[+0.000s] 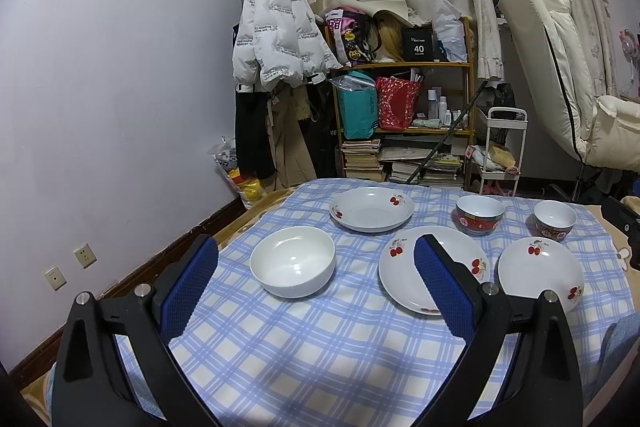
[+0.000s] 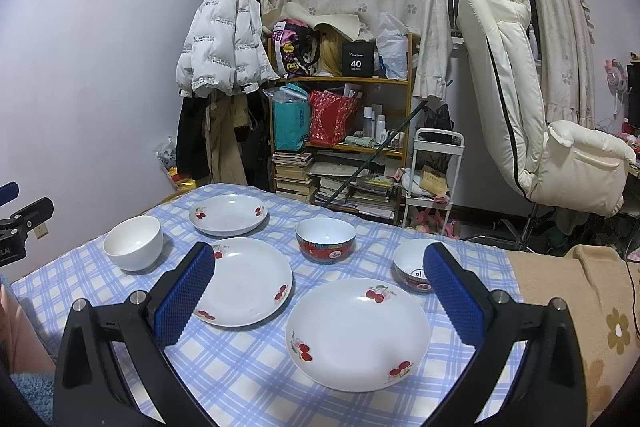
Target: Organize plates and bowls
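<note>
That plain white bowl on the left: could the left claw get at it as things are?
Probably yes. The left claw is open and empty, the white bowl sits right ahead between its fingers' line, and only bare checked cloth lies between them.

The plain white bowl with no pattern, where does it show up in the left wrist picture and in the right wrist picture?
Left wrist view: the plain white bowl sits centre-left, between the open left gripper fingers.
Right wrist view: it sits far left, outside the open right gripper.
Shared landmark: the far cherry plate lies just behind and right of it.
</note>
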A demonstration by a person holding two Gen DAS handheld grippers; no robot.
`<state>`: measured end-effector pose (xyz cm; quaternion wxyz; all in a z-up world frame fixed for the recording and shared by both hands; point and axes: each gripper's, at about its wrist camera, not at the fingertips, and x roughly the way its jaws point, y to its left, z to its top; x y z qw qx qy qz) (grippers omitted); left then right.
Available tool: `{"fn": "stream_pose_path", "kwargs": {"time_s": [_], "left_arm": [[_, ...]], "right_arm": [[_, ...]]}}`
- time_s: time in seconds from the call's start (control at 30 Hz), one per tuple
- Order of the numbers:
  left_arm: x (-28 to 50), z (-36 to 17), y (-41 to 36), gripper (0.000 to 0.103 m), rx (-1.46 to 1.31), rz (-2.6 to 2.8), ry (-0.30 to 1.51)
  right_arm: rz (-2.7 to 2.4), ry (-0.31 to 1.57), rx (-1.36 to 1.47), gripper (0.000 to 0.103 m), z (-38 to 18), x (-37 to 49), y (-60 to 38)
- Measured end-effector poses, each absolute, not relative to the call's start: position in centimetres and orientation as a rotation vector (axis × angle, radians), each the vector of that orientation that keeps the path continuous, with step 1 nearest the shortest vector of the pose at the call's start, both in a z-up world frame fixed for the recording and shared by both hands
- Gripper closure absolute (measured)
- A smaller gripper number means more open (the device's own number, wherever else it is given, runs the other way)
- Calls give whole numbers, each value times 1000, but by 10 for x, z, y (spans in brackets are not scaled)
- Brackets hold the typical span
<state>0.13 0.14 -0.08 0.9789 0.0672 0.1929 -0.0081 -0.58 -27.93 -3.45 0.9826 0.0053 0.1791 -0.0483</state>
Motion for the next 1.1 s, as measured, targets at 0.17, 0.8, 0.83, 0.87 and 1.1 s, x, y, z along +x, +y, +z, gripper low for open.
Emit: {"fn": "stream_pose_path", "kwargs": {"time_s": [0.17,0.8,0.83,0.87,1.1], "left_arm": [[1,0,2,6,134,-15,389],[-2,2,2,6,145,-14,381],[-2,3,3,6,145,-14,382],[-3,3,3,6,144,-15,382],[-4,2,3,6,142,-11,377]], "right_arm": [[-96,362,10,0,-35,-5,-279],[-94,365,12,0,-35,-5,-280],[-95,366,11,0,-35,-5,-280],[-95,366,11,0,-35,-5,-280],[-95,366,11,0,-35,-5,-280]]}}
